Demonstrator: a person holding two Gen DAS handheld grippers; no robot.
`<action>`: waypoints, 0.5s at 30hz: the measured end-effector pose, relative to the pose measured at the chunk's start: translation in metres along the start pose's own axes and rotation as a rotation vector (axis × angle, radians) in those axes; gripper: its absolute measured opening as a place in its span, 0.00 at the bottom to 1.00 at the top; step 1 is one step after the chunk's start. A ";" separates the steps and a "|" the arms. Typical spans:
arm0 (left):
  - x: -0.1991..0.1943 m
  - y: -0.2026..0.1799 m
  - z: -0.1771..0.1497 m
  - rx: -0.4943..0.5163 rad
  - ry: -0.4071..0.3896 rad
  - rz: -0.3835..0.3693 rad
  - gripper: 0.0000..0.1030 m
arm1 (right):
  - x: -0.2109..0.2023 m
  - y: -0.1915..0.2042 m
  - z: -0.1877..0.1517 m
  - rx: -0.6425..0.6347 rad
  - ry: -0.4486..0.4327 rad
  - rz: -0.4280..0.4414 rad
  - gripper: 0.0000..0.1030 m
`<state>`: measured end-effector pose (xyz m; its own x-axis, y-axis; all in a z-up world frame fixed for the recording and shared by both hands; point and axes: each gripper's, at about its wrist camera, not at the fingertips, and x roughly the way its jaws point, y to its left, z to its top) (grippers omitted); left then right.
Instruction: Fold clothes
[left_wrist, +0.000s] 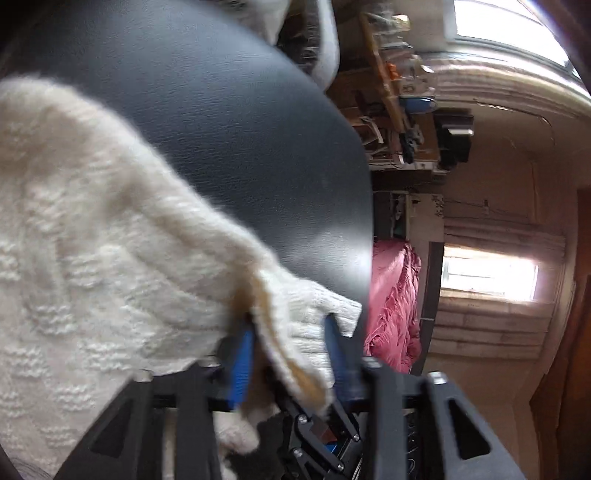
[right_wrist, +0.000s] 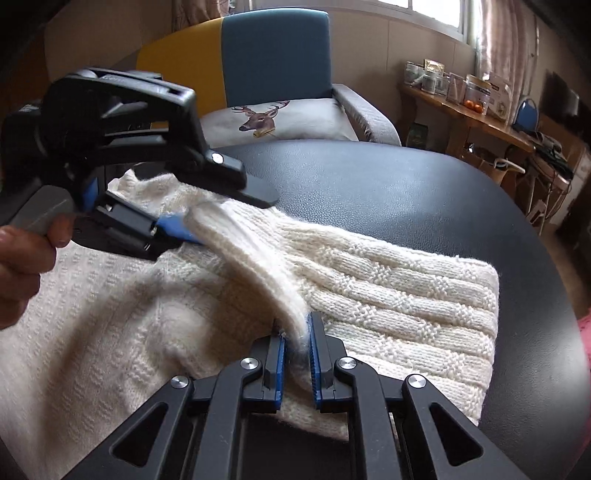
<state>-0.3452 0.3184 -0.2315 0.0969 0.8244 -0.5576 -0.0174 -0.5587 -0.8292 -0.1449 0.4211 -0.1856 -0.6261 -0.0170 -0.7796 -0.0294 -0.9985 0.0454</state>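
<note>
1. Currently spread on the dark tabletop: cream sweater.
2. Clamped on its ribbed band: right gripper at the near end, left gripper at the far end.
3. Band's long axis: strung between both fingers, above the sweater body.

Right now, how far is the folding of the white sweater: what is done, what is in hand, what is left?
Done: one end of the cream knit sweater already lies flat on the black table. In hand: the left gripper and the right gripper each pinch a raised band of knit stretched between them. Left: laying that band down and squaring the loose fabric nearer the hand.
</note>
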 end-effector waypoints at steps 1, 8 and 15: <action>-0.002 -0.009 -0.004 0.053 -0.012 0.033 0.06 | 0.000 -0.001 0.002 0.010 -0.002 0.003 0.12; -0.041 -0.064 -0.011 0.221 -0.168 0.096 0.05 | -0.028 -0.052 0.009 0.407 -0.100 0.235 0.51; -0.128 -0.113 -0.010 0.292 -0.334 0.014 0.05 | -0.037 -0.108 -0.044 1.109 -0.271 0.840 1.00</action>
<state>-0.3453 0.2750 -0.0662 -0.2317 0.8276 -0.5113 -0.3019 -0.5608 -0.7710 -0.0842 0.5277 -0.1888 -0.8873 -0.4397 -0.1390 -0.0870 -0.1365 0.9868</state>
